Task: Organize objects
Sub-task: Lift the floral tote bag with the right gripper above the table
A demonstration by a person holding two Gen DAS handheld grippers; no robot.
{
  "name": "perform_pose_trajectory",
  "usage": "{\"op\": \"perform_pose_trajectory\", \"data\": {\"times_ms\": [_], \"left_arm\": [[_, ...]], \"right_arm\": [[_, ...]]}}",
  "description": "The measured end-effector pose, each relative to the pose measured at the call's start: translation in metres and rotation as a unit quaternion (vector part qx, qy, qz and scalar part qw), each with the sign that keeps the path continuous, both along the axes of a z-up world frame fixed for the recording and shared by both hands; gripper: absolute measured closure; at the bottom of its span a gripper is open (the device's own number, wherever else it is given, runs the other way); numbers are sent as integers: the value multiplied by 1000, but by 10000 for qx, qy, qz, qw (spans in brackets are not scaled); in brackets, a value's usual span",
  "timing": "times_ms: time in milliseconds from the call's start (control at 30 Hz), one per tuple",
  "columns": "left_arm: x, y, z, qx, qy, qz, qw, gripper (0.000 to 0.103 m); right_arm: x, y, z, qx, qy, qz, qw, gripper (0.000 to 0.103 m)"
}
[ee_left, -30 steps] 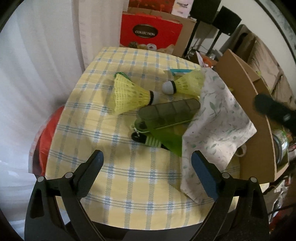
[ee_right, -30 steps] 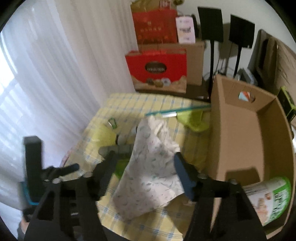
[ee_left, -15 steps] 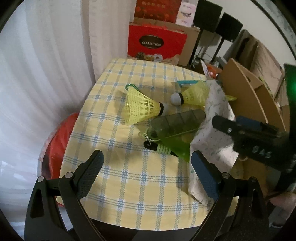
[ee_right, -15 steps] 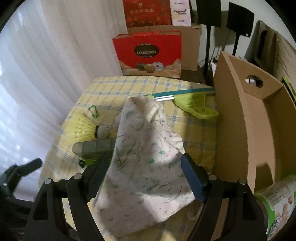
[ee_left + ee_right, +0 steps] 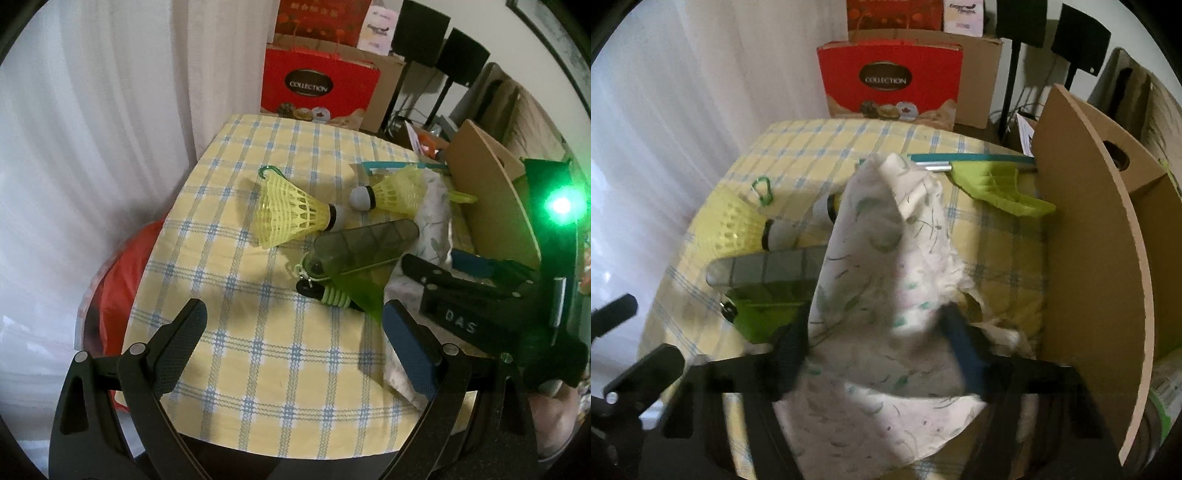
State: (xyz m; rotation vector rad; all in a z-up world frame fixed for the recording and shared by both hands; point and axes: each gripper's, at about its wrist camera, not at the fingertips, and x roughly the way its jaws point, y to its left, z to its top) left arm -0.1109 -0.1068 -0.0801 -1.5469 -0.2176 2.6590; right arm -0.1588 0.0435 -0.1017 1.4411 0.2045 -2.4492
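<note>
Left wrist view: looking down along the left gripper [image 5: 293, 341], jaws spread wide and holding nothing, hovering over the near part of the worktop [image 5: 236, 387] with its yellow-and-blue checked cover. Lying ahead of the jaws and slightly right of centre: a smoky pill organizer [image 5: 364, 243], long axis running from near-left to far-right, resting on a lime-green item [image 5: 360, 291] with a ribbed black handle. Sitting beyond it, two yellow shuttlecocks, the nearer one [image 5: 291, 212] with its cork just beside the organizer's far edge, the other one [image 5: 388, 192] touching the floral cloth [image 5: 434, 218]. Reaching in from the right, just beside the cloth: the right gripper [image 5: 458, 271], closer to the cloth than the left one.

Right wrist view: pointing straight at the floral cloth [image 5: 886, 266], heaped in a peak with its long axis running away from the camera along the fingers. Straddling the cloth's near end with the right gripper [image 5: 875, 343], jaws apart on either side of the fabric, not yet pinching it. Standing just to the right, the cardboard box [image 5: 1093, 236], open side up. Judging the cloth to be the likely pick, with a short carry rightward into the box; left gripper better placed for the organizer.
</note>
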Motion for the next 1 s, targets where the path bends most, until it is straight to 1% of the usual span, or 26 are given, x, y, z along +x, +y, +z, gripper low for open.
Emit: {"op": "perform_pose_trajectory", "data": {"times_ms": [33,67,133,233,333,400,567,600,667,733,800,933,1000], "left_arm": [[0,0,-1,5,-5,-14,10000,8],[0,1,-1,4,-13,-32,10000,8],[0,3,-3,-6,-23,-61,10000,8],[-1,6,-4,8,-50,-102,9999,8],[-1,8,-6,63,-89,-93,9999,8],[-2,10,-7,115,-123,-98,9998,8],[-7,16,-11,194,-234,-75,9995,8],[-8,18,-12,225,-268,-62,9994,9],[-12,22,-15,279,-370,-45,9989,14],[-15,28,-18,336,-453,-100,9984,14],[-18,35,-21,309,-509,-122,9981,16],[-26,50,-26,39,-592,-49,9982,20],[-31,57,-31,71,-709,20,9975,22]], "right_arm": [[1,0,-1,29,-22,-1,10000,79],[1,1,-2,20,-50,-9,10000,84],[4,5,1,-52,-46,-35,10000,92],[10,11,13,-215,97,-33,9997,97],[18,20,35,-386,395,-23,9985,98],[24,28,56,-547,636,-56,9965,98],[33,43,98,-908,979,-71,9910,98],[34,46,106,-964,1048,-78,9898,98],[36,52,122,-1089,1157,-89,9873,98],[38,58,136,-1183,1233,-85,9852,98],[41,62,146,-1225,1301,-59,9839,98],[47,69,161,-1187,1349,16,9837,98],[50,73,163,-1158,1350,20,9841,98]]}}
